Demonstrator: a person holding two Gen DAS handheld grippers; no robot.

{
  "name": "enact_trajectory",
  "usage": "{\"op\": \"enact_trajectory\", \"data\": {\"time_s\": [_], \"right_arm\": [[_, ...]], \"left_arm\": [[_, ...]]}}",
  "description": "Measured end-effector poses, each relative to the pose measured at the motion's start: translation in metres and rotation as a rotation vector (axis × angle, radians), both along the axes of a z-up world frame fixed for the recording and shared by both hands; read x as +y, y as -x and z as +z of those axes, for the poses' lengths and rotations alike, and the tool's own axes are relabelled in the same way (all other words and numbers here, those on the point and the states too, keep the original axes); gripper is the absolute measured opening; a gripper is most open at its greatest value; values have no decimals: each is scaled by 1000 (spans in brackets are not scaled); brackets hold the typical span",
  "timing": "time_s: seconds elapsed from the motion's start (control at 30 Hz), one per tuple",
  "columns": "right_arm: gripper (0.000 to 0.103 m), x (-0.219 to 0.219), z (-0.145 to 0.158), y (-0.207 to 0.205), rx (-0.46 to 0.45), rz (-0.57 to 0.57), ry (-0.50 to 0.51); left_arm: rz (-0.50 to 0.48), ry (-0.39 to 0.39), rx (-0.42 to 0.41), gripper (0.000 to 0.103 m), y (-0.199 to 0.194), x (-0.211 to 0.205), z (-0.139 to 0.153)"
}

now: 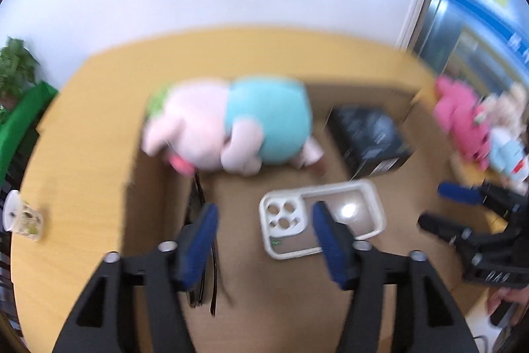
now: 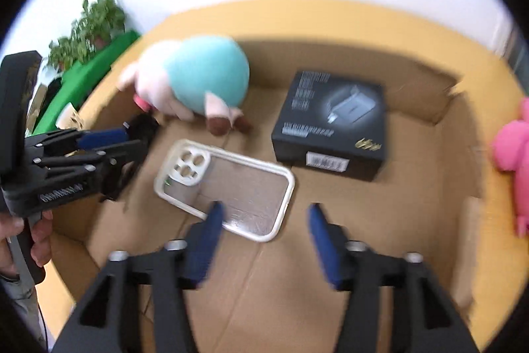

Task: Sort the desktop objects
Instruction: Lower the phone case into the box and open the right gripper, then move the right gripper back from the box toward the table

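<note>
Left wrist view: the left hand-held gripper (image 1: 264, 220) is wide, holding nothing. The white-rimmed clear plastic phone case (image 1: 322, 219) lies flat in the brown cardboard box (image 1: 363, 88). It looks light, stiff and slippery, so grab its rim. Blurry.

Right wrist view: the right hand-held gripper (image 2: 264, 220) is wide too, just above the case; black straps hide behind the left one.

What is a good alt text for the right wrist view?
An open right gripper hangs over a cardboard box holding a phone case, a black carton and a plush pig. The left gripper, also open, enters from the left.
</note>
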State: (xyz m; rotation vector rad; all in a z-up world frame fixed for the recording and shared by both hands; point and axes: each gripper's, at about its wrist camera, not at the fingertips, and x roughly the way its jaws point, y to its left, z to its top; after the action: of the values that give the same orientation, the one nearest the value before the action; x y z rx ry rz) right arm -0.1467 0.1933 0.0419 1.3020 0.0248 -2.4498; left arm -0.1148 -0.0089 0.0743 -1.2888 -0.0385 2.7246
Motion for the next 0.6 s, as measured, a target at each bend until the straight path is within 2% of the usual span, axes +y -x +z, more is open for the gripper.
{"op": "enact_trajectory", "data": {"time_s": [0.13,0.2,0.3,0.47,0.6], "right_arm": [[79,10,19,-51,100,-17,-10],[79,9,19,-75,122,-21,-39],[79,8,14,-98,141,-45,-38],[79,22,16,-132,179,-125,-4],[79,27,25,-150,207,-148,-4]], "left_arm": [[-16,7,240,83,-65,7,44],[13,27,332,100,-84,14,58],[55,33,466,103,-129,21,67],[47,77,507,103,-167,35,69],[38,53,485,103,-181,40,65]]}}
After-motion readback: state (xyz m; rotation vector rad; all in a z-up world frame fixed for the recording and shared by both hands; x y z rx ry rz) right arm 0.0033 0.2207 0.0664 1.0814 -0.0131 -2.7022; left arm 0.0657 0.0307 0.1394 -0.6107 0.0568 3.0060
